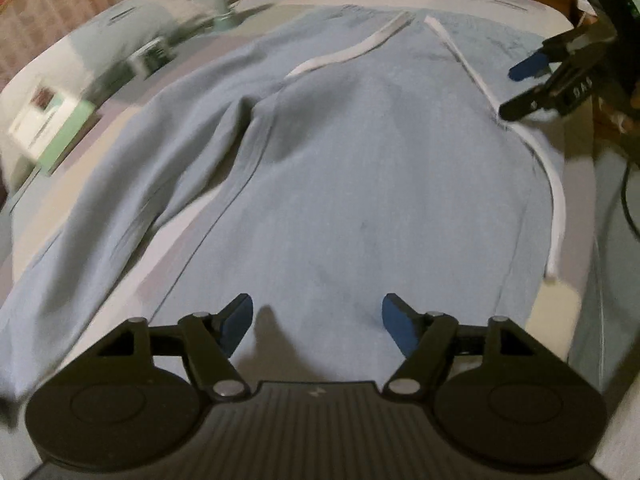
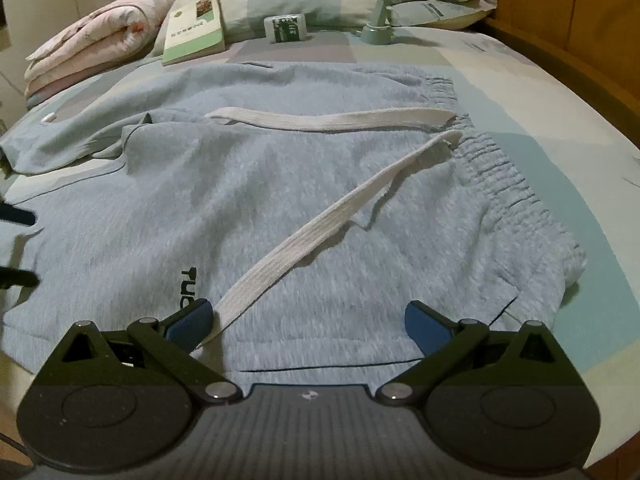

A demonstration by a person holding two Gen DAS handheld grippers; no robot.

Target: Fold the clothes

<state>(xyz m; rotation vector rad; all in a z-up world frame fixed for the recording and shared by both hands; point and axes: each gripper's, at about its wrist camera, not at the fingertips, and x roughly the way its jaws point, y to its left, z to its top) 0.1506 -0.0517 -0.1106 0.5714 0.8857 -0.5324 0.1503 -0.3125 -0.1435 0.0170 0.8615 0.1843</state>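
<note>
Blue-padded and spread wide with nothing between its jaws, the left gripper point(image 1: 318, 322) hangs over the near part of the pale blue fleece sweatpants point(image 1: 340, 184), which lie spread flat on the patchwork bedsheet point(image 2: 560, 128) with one leg angled off to the side. The right gripper point(image 2: 308, 326) is likewise wide open and empty, poised over the waist end beside the printed black lettering point(image 2: 186, 288); one flat white drawstring point(image 2: 320, 232) trails loose right up to its left pad, the other drawstring point(image 2: 332, 118) lies across the cloth further on, toward the gathered elastic waistband point(image 2: 516, 184).

The likely trouble is that loose cord: a close here may pinch only the drawstring, or cord plus a single layer of fleece, so the fold drags crooked and the cord pulls through. The splayed leg could also bunch if lifted unevenly.

Beyond the garment stand a small green desk fan point(image 2: 382, 0), a green-covered book point(image 2: 196, 26) and a rolled pink quilt point(image 2: 100, 36), near enough that swung cloth might knock the fan.
</note>
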